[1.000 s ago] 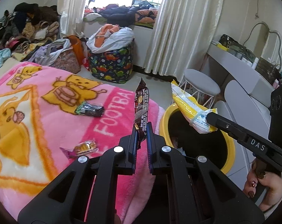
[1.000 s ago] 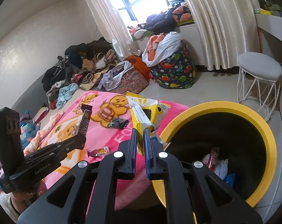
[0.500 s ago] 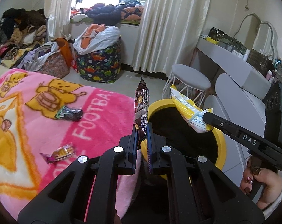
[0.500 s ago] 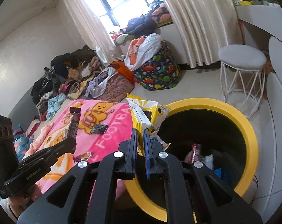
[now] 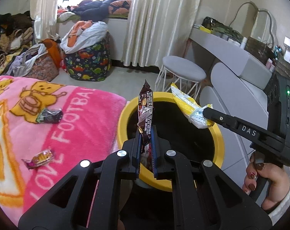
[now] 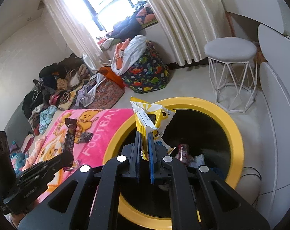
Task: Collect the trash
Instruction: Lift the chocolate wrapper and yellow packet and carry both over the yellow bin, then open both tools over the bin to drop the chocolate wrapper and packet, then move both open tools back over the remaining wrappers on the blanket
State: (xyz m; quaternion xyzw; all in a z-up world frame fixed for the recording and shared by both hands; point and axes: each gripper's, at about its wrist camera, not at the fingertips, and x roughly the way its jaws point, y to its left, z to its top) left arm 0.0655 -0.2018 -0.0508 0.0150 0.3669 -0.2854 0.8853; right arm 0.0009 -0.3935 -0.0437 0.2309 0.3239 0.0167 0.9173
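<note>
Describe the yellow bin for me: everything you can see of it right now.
The bin is round, with a thick, glossy yellow rim that looks like plastic and a black inside. It stands upright and open on the pale floor, close against the pink blanket. Some trash already lies at its bottom, including a red wrapper. Both shut claws hold wrappers above its opening; neither appears to touch it.

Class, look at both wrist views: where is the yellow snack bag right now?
The yellow snack bag is clamped in the right gripper, standing up over the near rim of the yellow bin, right of the pink blanket.
</note>
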